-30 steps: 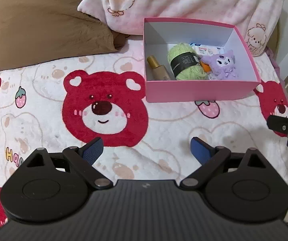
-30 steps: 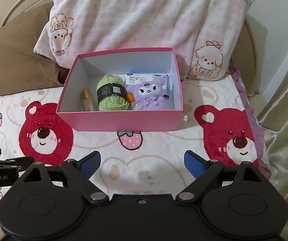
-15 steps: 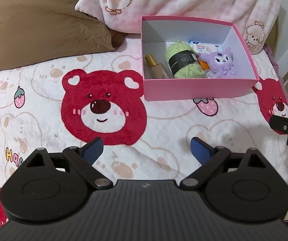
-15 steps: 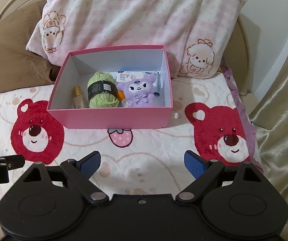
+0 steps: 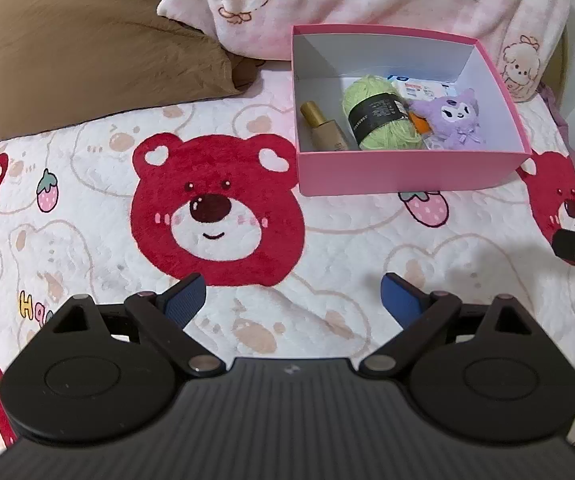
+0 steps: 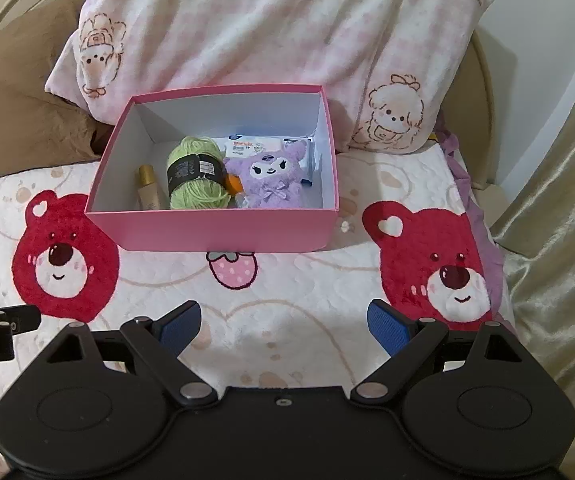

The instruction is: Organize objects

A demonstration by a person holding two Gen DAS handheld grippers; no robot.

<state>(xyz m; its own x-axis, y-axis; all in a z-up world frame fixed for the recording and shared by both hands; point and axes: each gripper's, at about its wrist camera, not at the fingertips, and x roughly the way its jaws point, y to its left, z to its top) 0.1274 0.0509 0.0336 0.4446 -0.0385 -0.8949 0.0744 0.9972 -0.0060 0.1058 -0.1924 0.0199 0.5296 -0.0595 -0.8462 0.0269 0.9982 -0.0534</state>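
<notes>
A pink box point(image 5: 399, 172) point(image 6: 223, 230) stands on the bear-print blanket near the pillows. Inside it lie a gold-capped bottle point(image 5: 321, 126) point(image 6: 148, 190), a green yarn ball point(image 5: 379, 116) point(image 6: 195, 178) with a black label, a purple plush toy point(image 5: 455, 120) point(image 6: 271, 180), a small orange item point(image 5: 419, 124) and a white packet point(image 6: 247, 145) at the back. My left gripper point(image 5: 293, 296) hovers open over the blanket, well short of the box, holding nothing. My right gripper point(image 6: 283, 320) is likewise open and empty, in front of the box.
A brown pillow point(image 5: 99, 48) lies back left and a pink checked pillow point(image 6: 271, 28) leans behind the box. A beige curtain point(image 6: 559, 216) hangs at the right edge of the bed. Each gripper's side shows at the edge of the other's view.
The box has shifted slightly in both views: a little left in the right wrist view. Both grippers stay open and empty.
</notes>
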